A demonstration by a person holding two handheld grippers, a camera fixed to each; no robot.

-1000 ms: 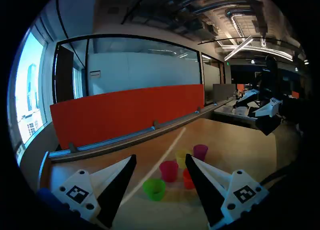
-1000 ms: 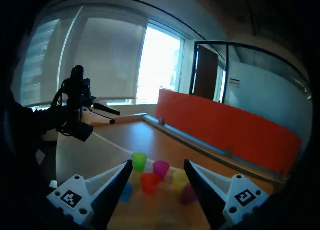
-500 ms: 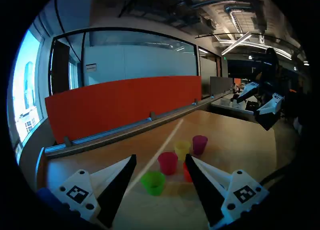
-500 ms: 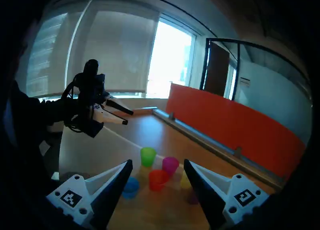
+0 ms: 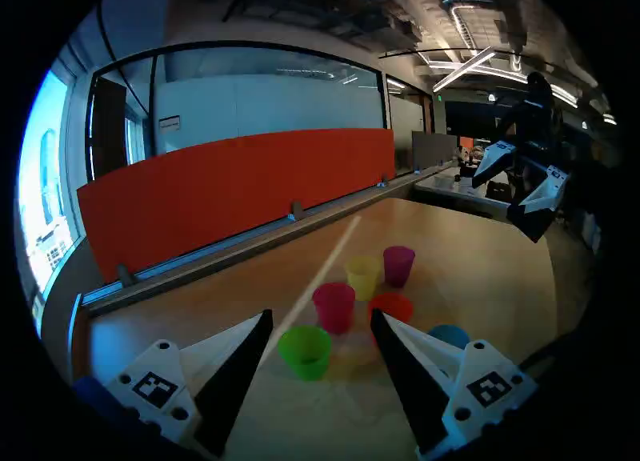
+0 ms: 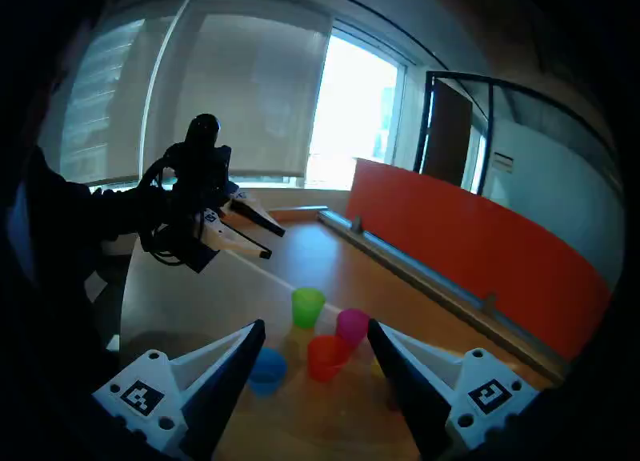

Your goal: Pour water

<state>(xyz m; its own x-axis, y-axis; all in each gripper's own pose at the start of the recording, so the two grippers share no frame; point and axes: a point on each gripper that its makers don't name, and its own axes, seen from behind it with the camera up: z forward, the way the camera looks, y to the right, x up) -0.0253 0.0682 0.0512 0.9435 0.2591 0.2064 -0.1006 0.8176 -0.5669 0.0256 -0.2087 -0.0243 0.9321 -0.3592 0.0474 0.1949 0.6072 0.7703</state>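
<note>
Several small plastic cups stand clustered on a wooden table: green, pink, yellow, purple, red and blue. My left gripper hovers open just before them, nothing between its fingers. The right gripper is held in the air at the far right. In the right gripper view, the green cup, pink cup, red cup and blue cup lie ahead of my open right gripper. The left gripper hangs beyond them, held by a dark-sleeved arm.
An orange partition with a metal rail runs along the table's far edge. A white line crosses the tabletop. Bright windows with blinds stand behind the person. A glass-walled room lies beyond the partition.
Both cameras have tilted down toward the cups. The blue cup has come into the left gripper view. In the right gripper view the left gripper has drifted right. Both grippers stay open.
</note>
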